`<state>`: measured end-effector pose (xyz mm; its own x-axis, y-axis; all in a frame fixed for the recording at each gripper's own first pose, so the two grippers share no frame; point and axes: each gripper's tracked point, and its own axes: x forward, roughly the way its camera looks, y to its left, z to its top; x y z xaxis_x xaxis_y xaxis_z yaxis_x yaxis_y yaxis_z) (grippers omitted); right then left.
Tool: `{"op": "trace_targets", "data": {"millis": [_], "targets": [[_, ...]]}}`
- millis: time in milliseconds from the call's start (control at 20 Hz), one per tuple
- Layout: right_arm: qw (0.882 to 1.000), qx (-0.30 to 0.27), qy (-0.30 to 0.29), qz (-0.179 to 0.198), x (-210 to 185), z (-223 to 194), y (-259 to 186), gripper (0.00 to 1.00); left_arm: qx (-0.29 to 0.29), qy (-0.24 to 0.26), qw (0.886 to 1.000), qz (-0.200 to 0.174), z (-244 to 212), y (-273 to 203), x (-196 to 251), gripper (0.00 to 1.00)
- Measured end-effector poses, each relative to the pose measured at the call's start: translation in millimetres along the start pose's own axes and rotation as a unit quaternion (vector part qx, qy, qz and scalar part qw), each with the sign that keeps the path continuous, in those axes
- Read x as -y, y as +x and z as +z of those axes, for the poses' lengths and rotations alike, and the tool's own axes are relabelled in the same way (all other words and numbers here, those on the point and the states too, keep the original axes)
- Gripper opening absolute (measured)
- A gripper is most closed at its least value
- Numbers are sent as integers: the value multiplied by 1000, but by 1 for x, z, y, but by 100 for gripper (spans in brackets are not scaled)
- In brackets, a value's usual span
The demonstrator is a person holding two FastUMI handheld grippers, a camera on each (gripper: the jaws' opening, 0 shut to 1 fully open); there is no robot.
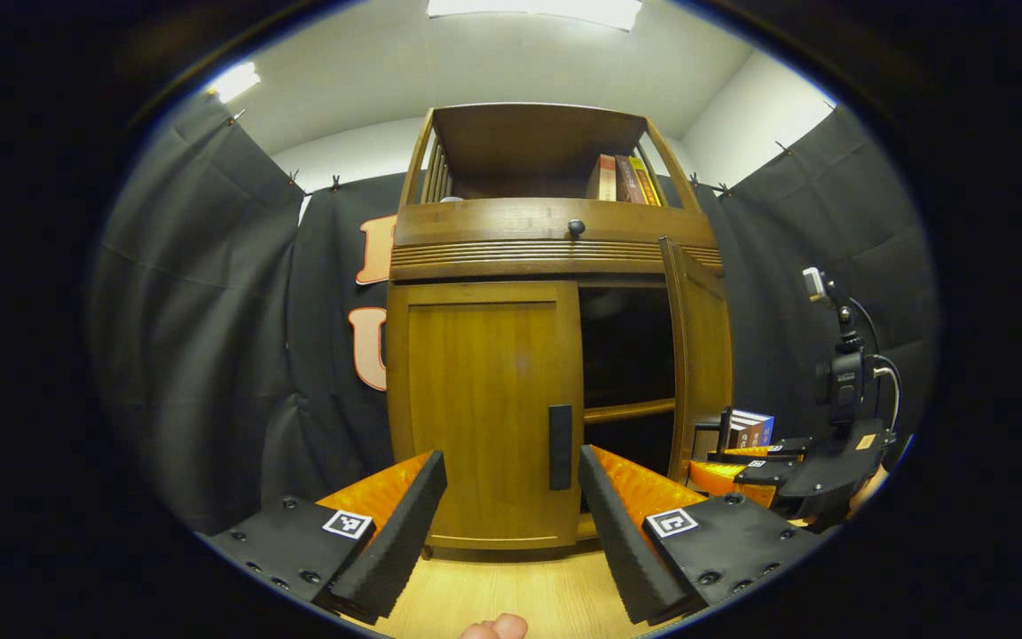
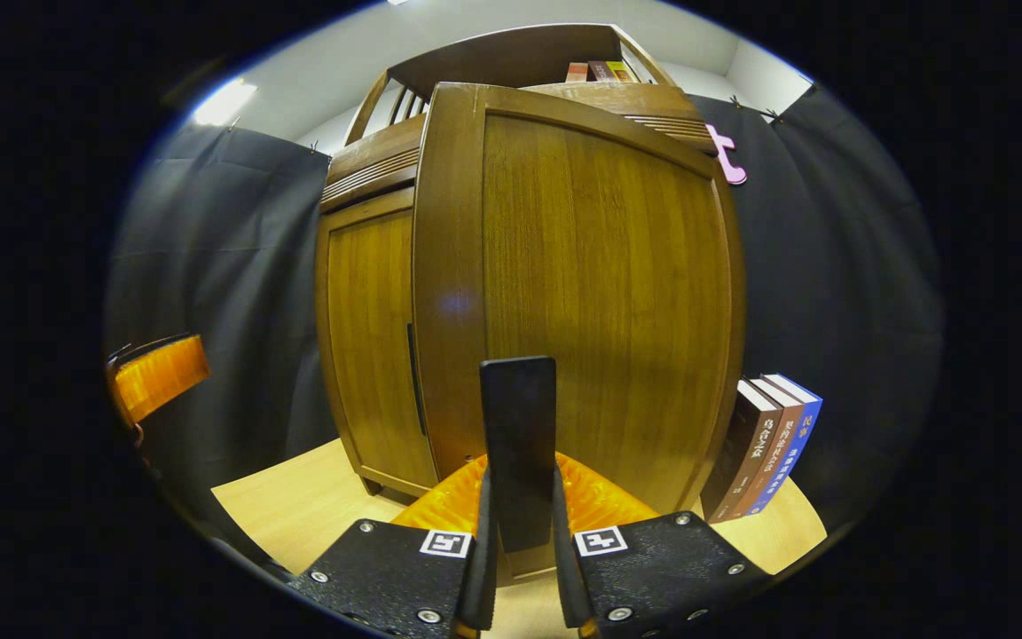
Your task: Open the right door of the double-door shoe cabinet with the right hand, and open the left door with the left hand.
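The shoe cabinet (image 1: 555, 257) was a brown wooden one that stood on a light wooden floor (image 1: 511, 595) in front of black cloth walls. In the left gripper view, the left gripper (image 1: 511, 497) was wide open, with a big gap between its two fingers, and it held nothing. It hung in front of the left door (image 1: 484, 408), which was shut flat against the cabinet. The dark handle (image 1: 561, 446) of that door stood upright near the door's right edge, and it showed between the two fingers but farther off, not touched by them. The right door (image 1: 697, 355) was swung out, and the inside of the cabinet looked dark, with a shelf board (image 1: 628, 411) across it. Some books (image 1: 622, 179) stood on the open top shelf, and a small round knob (image 1: 576, 227) sat on the front below them. In the right gripper view, the right gripper (image 2: 520, 532) was closed on the right door's handle (image 2: 520, 444), with one finger pressed on each side of it. The right door (image 2: 600, 293) looked very big and close there. More books (image 2: 768, 453) leaned on the floor just beside that door. The right gripper (image 1: 746, 466) could also be seen far off at the right of the left gripper view, near the open door's edge.
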<state>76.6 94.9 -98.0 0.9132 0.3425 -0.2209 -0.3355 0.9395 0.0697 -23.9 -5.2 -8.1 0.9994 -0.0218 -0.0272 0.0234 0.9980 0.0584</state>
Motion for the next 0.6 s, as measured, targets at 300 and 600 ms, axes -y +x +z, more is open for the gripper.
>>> {"op": "trace_targets", "data": {"millis": [300,600], "targets": [[1000,-7,-17,-8,19,-2,-36,28,3,-14,1000,-25,0,10,37,95],[999,-13,-4,-31,49,-12,-72,27,-8,-18,999,-46,-8,12,69,95]]}}
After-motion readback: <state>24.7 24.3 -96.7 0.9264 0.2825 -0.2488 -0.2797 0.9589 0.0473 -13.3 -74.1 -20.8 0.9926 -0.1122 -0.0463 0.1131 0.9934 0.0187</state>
